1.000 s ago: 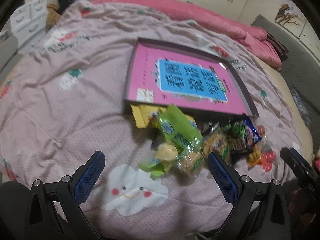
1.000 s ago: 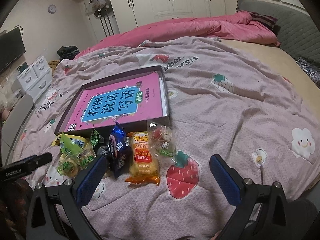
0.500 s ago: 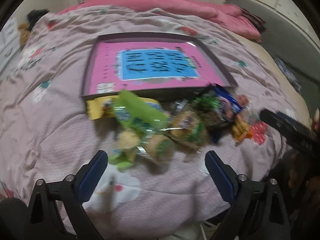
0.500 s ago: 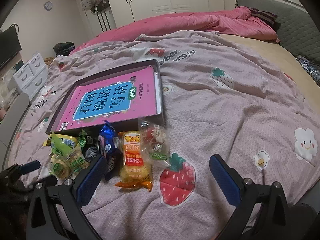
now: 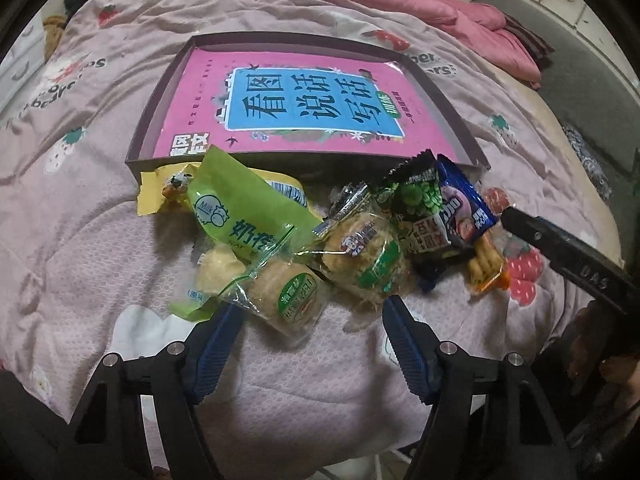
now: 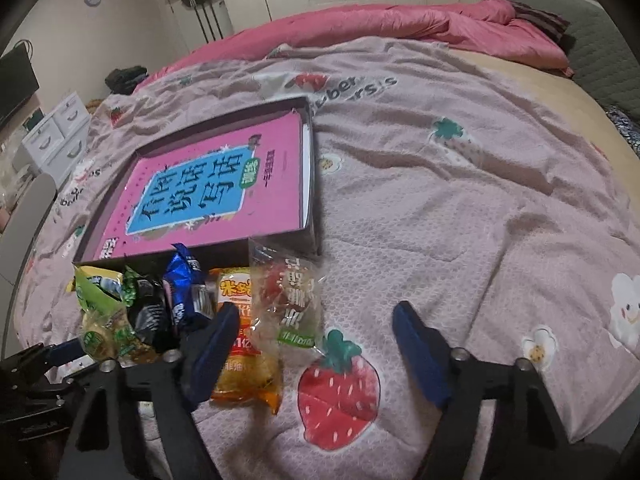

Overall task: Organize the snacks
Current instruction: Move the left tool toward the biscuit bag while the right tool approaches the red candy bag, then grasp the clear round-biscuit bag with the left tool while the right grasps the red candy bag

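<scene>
Snack packets (image 5: pixel 320 240) are heaped on the bed (image 6: pixel 460 184), near its front edge, against the near wall of a shallow dark box (image 5: pixel 160 92). A pink book (image 5: pixel 304 108) is seen lying flat inside the box.

Left claw (image 5: pixel 312 312): jaws are closing, not yet pressed on anything. A clear biscuit pack with a green label (image 5: pixel 288 296) is sited between the blue pads (image 5: pixel 212 352), left pad just beside it; contact cannot be told.

Right claw (image 6: pixel 316 324): jaws are closing, nothing gripped. An orange packet (image 6: pixel 244 360) is partly covered by its left pad (image 6: pixel 212 344); a clear packet of red sweets (image 6: pixel 288 300) is located between the pads, over the strawberry-print quilt (image 6: pixel 440 220).

A blue packet (image 5: pixel 460 208) and a dark green one (image 5: pixel 416 208) are seen mid-heap.
</scene>
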`<control>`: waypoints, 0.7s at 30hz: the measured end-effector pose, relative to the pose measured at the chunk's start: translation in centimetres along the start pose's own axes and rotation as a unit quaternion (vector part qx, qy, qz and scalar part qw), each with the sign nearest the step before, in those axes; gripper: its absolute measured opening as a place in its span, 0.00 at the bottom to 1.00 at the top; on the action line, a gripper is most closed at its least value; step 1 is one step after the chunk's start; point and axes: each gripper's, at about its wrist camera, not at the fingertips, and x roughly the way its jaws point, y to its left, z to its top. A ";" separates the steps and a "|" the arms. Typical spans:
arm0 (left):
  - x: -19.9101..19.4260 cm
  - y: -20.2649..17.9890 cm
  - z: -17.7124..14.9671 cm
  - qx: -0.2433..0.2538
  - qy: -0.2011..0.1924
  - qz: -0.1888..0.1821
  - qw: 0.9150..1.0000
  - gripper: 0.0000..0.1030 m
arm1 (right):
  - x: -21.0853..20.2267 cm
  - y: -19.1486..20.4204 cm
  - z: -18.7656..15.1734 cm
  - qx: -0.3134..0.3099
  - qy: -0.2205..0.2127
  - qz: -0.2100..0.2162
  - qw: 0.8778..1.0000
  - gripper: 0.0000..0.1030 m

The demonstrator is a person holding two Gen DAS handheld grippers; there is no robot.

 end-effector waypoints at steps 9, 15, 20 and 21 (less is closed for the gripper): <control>0.5 -0.1 0.5 -0.028 0.001 0.022 0.999 0.65 | 2.6 0.4 0.8 -0.009 0.027 0.043 0.999 0.41; 0.4 -0.2 0.5 -0.054 0.003 0.031 0.998 0.50 | 2.8 0.0 0.9 0.004 0.033 0.058 0.998 0.39; 0.6 1.7 -0.2 -0.096 0.012 0.014 0.995 0.33 | 2.7 -0.1 0.8 0.005 0.035 0.058 0.998 0.39; 0.8 1.8 -0.2 -0.100 0.015 0.008 0.995 0.33 | 2.7 -0.2 0.8 0.005 0.036 0.058 0.998 0.39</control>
